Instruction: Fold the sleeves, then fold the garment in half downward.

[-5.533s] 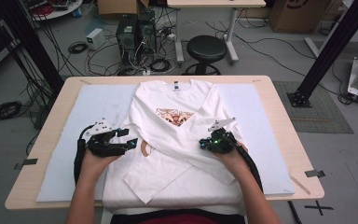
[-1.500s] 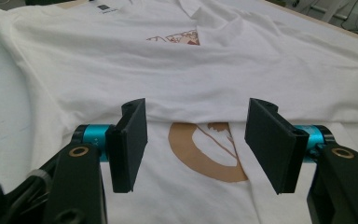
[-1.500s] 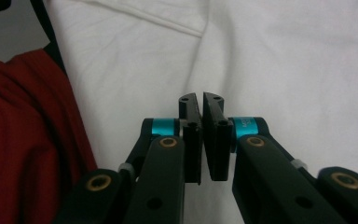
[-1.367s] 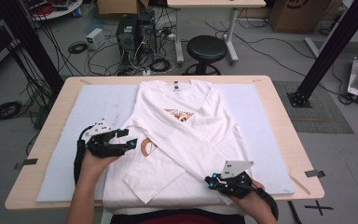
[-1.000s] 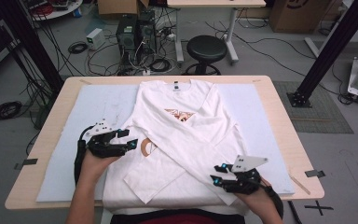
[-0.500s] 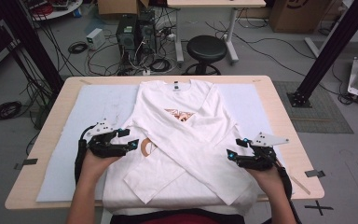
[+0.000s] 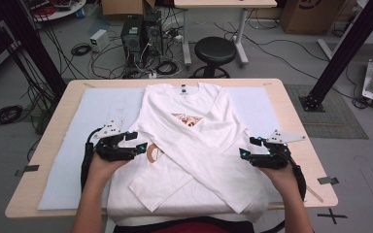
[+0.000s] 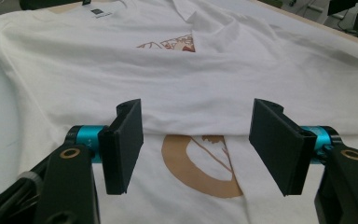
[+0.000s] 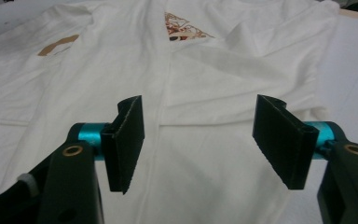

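Observation:
A white long-sleeved shirt (image 7: 194, 141) lies flat on the table, collar away from me, with both sleeves crossed diagonally over its front. A tan ring print (image 8: 200, 168) shows beside a sleeve edge. My left gripper (image 7: 138, 143) hovers over the shirt's left side. Its jaws have just widened a little and stand open in the left gripper view (image 8: 196, 135), with cloth below and nothing pinched. My right gripper (image 7: 246, 148) is at the shirt's right edge. Its jaws have just been opening and are open above the folded sleeve (image 9: 198, 135), empty.
The shirt rests on a pale mat (image 7: 77, 145) that covers most of the wooden table (image 7: 291, 111). Beyond the far edge are a black stool (image 7: 216, 48), a computer tower (image 7: 133, 34) and floor cables. A black frame post (image 7: 340, 53) stands at the right.
My right gripper moved from the front edge to the right and farther up the table, and its jaws opened off the sleeve, which now lies across the shirt. The left hand stayed put.

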Action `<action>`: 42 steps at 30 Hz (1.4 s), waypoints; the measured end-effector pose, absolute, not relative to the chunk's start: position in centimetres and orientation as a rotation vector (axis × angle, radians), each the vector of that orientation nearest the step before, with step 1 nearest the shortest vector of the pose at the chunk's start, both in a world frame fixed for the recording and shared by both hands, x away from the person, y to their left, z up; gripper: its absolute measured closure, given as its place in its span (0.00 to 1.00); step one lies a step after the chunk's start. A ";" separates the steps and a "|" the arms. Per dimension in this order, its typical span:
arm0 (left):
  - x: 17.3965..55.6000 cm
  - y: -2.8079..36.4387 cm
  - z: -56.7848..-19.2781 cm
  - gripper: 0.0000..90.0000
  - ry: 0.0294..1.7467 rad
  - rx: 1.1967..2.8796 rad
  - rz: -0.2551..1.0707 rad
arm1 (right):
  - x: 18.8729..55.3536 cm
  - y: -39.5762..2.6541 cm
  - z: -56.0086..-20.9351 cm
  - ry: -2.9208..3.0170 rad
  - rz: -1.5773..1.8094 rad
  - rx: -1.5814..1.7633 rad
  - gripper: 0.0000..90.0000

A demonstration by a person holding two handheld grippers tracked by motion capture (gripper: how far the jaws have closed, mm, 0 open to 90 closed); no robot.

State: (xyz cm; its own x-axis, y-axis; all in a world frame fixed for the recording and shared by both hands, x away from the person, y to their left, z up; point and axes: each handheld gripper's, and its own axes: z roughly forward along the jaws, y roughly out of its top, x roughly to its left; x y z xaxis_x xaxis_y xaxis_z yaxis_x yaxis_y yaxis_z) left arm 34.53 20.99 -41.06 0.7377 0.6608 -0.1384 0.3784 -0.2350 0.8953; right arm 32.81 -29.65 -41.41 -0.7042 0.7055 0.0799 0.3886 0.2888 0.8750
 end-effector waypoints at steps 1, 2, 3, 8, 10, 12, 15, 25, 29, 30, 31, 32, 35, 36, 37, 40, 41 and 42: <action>34.6 20.9 -40.9 0.39 0.799 1.860 0.326 | 32.9 -29.8 -41.3 2.234 1.383 1.002 0.35; 34.6 20.8 -40.7 0.39 0.800 1.859 0.324 | 33.0 -30.0 -41.2 2.226 1.385 1.008 0.35; 34.7 20.7 -40.4 0.39 0.797 1.859 0.329 | 33.1 -30.2 -41.1 2.217 1.388 1.008 0.34; 34.8 20.5 -39.8 0.38 0.776 1.865 0.334 | 33.6 -30.9 -40.6 2.177 1.400 1.037 0.28; 34.8 20.6 -39.8 0.38 0.775 1.867 0.335 | 33.7 -31.1 -40.5 2.175 1.402 1.035 0.28; 34.8 20.6 -39.9 0.38 0.781 1.864 0.337 | 33.8 -31.2 -40.5 2.169 1.398 1.052 0.26; 35.0 20.7 -40.1 0.37 0.790 1.864 0.337 | 34.0 -31.4 -40.5 2.178 1.391 1.065 0.25; 36.9 20.9 -40.2 0.36 0.840 1.878 0.333 | 34.8 -32.2 -40.2 2.175 1.377 1.100 0.25; 37.7 20.8 -40.1 0.36 0.847 1.888 0.339 | 35.3 -32.1 -40.1 2.180 1.356 1.110 0.25; 38.0 20.8 -40.1 0.36 0.854 1.888 0.328 | 35.6 -32.2 -40.0 2.179 1.348 1.111 0.25; 38.1 20.7 -40.2 0.36 0.861 1.892 0.328 | 35.8 -32.2 -40.0 2.180 1.347 1.105 0.25; 38.3 20.6 -40.2 0.36 0.860 1.899 0.334 | 36.0 -32.2 -40.0 2.183 1.338 1.114 0.25; 38.8 20.4 -40.3 0.36 0.870 1.905 0.339 | 36.5 -32.2 -39.9 2.186 1.328 1.116 0.25; 39.0 20.3 -40.3 0.36 0.877 1.902 0.335 | 36.7 -32.2 -39.8 2.187 1.326 1.124 0.25; 39.3 20.3 -40.3 0.35 0.891 1.903 0.333 | 36.9 -32.1 -39.8 2.187 1.324 1.125 0.25; 40.2 20.1 -40.4 0.34 0.906 1.918 0.342 | 37.9 -32.0 -39.6 2.201 1.306 1.133 0.25; 40.7 20.1 -40.6 0.33 0.910 1.918 0.343 | 38.1 -32.0 -39.5 2.200 1.307 1.142 0.25; 41.0 20.0 -40.8 0.33 0.920 1.930 0.337 | 38.5 -31.9 -39.5 2.201 1.307 1.150 0.25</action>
State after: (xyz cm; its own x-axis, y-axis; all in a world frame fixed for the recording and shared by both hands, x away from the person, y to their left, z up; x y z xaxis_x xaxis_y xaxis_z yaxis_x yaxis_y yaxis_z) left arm 41.04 20.04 -40.75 0.6805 0.7201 -0.1360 0.4620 -0.2775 0.8423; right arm 38.53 -31.92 -39.48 -0.6177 0.7783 0.1126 0.4715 0.2520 0.8451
